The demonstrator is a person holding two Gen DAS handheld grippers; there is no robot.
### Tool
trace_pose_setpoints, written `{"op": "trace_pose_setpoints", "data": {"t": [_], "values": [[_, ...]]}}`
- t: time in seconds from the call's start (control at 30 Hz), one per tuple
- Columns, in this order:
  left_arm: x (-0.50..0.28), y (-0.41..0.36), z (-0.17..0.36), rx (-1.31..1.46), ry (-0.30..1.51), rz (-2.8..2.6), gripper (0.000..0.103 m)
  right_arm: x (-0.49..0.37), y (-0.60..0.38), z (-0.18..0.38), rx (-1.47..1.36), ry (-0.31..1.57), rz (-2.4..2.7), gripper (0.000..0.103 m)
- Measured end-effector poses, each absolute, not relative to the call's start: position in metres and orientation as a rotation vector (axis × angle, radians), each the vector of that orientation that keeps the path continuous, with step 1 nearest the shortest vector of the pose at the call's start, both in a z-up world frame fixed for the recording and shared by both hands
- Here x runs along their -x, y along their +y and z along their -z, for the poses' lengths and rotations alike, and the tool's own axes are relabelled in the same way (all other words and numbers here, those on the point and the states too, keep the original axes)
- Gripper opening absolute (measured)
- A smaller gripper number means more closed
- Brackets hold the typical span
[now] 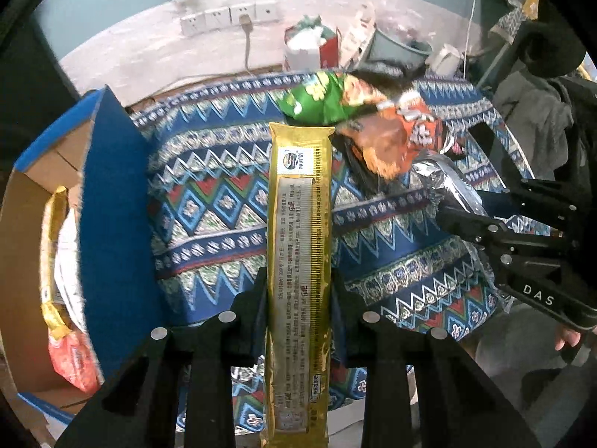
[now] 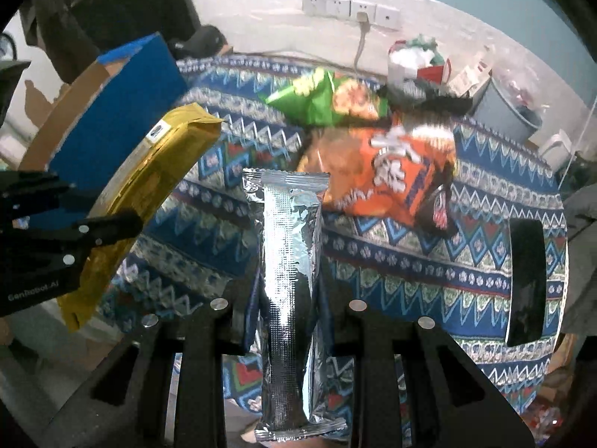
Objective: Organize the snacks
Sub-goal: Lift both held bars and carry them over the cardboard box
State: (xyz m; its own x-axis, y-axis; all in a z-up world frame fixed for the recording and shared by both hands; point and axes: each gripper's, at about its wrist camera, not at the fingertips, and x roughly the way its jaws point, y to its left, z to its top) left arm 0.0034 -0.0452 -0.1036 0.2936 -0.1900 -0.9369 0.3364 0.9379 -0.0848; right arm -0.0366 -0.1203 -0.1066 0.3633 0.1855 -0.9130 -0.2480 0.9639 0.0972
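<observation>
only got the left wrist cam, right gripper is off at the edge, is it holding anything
Observer: Yes, the right gripper is shut on a silver packet.
Operator: anything on the cloth past it
Observer: A black phone-like slab lies flat near the cloth's right edge.
Operator: how does my gold packet look from there
Observer: The gold packet hangs clear of the cloth, beside the blue box.

White letters "DAS" stand on the black body of the right gripper (image 1: 462, 224) in the left wrist view. "GenRobot.AI" stands on the left gripper (image 2: 123, 224) in the right wrist view. Print on the gold packet (image 1: 300, 242) is too small to read.
</observation>
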Motion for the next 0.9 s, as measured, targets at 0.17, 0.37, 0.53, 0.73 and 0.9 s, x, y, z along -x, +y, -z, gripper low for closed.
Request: {"op": "trace_pose_setpoints", "data": {"t": [0.17, 0.37, 0.53, 0.73, 0.9], "values": [[-0.008, -0.032, 0.084, -0.118, 1.174, 0.327, 0.029, 0.026, -0.109, 0.095, 0.054, 1.128, -0.283, 0.025], [-0.012, -0.017, 0.061, -0.113, 1.11, 0.296, 0.029, 0.012, -0.097, 0.08, 0.042, 1.086, -0.289, 0.025], [-0.015, -0.004, 0.041, -0.097, 1.069, 0.288, 0.029, 0.001, -0.086, 0.068, 0.031, 1.058, -0.301, 0.025], [-0.015, 0.013, 0.023, -0.09, 1.022, 0.264, 0.029, -0.013, -0.069, 0.054, 0.014, 1.025, -0.318, 0.025], [-0.016, 0.034, 0.01, -0.064, 0.99, 0.238, 0.029, -0.02, -0.048, 0.043, 0.02, 1.004, -0.345, 0.025]]}}
